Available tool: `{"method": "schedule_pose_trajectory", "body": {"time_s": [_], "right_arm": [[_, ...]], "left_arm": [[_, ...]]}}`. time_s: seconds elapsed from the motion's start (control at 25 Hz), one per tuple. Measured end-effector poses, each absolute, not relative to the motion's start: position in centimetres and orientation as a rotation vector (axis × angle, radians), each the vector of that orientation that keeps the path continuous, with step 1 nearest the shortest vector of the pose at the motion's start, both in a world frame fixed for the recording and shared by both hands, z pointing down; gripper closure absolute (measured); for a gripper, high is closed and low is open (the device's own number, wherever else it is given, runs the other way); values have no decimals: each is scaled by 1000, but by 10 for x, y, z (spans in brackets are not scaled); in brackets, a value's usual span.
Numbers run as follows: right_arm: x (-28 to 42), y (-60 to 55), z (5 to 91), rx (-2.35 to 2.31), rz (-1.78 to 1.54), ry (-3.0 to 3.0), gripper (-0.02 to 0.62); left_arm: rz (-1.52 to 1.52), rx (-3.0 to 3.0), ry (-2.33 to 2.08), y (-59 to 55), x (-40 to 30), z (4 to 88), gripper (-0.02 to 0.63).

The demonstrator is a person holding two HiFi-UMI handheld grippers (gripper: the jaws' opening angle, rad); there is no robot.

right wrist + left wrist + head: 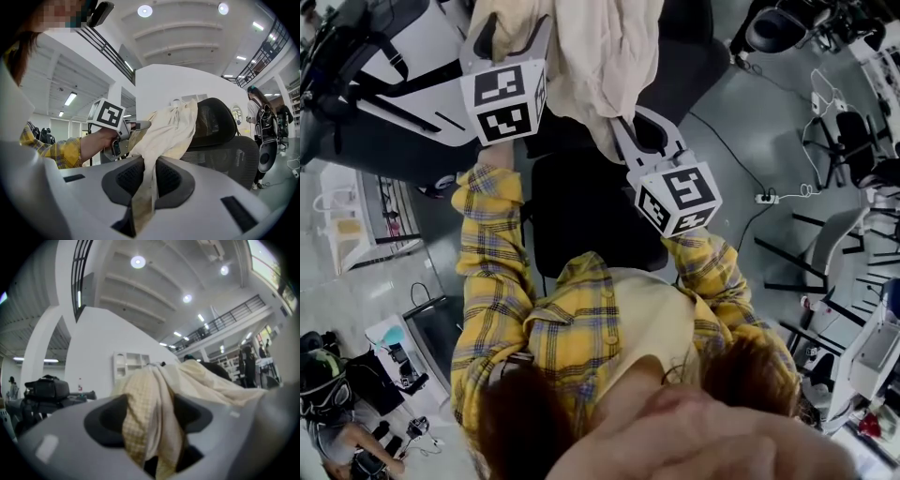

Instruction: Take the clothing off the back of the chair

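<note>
**Desk:** What sits closest to the lens?

**Photographer:** The right hand-held gripper point(143, 187), its jaws pressed almost together and pinching a thin fold of the cream clothing point(164, 131). The left hand-held gripper point(150, 427) is worked by a person in a yellow plaid sleeve point(487, 262). Its jaws are spread wide. A bunched fold hangs in the gap and looks draped there, not squeezed.

**Desk:** Where does the garment run from there?

**Photographer:** Ahead of both hand-held grippers and upward. From the right one's jaws it climbs to the top of the black chair point(225, 154) and bunches against the side of the upper backrest. From the left one it spreads away to the right, across the chair's dark top edge.

**Desk:** How far along is the job?

**Photographer:** Partway, by my reading. The garment is gathered up and one fold is firmly pinched. The bulk of it still lies on the back of the chair, not clear of it. What is left is to lift or draw it off. With only one hand-held gripper clamped, the right would carry the pull unless the left closes on its fold.

**Desk:** And beyond the chair?

**Photographer:** A person with a backpack point(262, 122) stands well apart, past the right hand-held gripper's far side of the chair. Above is an open white hall with round ceiling lights and a railed upper gallery.
</note>
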State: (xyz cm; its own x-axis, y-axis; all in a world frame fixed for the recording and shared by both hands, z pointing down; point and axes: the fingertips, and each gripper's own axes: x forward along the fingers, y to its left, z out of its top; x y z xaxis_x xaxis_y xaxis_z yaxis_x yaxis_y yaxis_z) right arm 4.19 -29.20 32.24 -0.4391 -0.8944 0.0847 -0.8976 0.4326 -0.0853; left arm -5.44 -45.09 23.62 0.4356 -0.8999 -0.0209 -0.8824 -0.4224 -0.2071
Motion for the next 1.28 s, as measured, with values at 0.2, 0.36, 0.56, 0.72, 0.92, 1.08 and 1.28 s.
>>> {"method": "schedule_pose_trajectory", "body": {"time_s": [0.2, 0.36, 0.56, 0.72, 0.92, 1.08, 1.28], "right_arm": [[40, -298, 329, 1640, 209, -2632, 538], [41, -301, 334, 1635, 230, -2635, 538], [43, -303, 337, 1638, 248, -2633, 538], [44, -304, 339, 1643, 256, -2630, 538], [44, -303, 339, 1646, 260, -2632, 538], [48, -298, 336, 1654, 253, -2634, 538], [48, -292, 332, 1654, 239, -2638, 538]], "left_arm": [[-97, -2284, 1659, -453, -67, 220, 302], [-129, -2332, 1625, -463, -56, 221, 287], [-160, -2342, 1614, -473, -45, 226, 263], [-203, -2265, 1657, -478, -47, 228, 264], [-250, -2176, 1701, -479, -54, 231, 300], [-247, -2177, 1720, -474, -57, 228, 373], [-214, -2222, 1730, -466, -64, 226, 450]]}}
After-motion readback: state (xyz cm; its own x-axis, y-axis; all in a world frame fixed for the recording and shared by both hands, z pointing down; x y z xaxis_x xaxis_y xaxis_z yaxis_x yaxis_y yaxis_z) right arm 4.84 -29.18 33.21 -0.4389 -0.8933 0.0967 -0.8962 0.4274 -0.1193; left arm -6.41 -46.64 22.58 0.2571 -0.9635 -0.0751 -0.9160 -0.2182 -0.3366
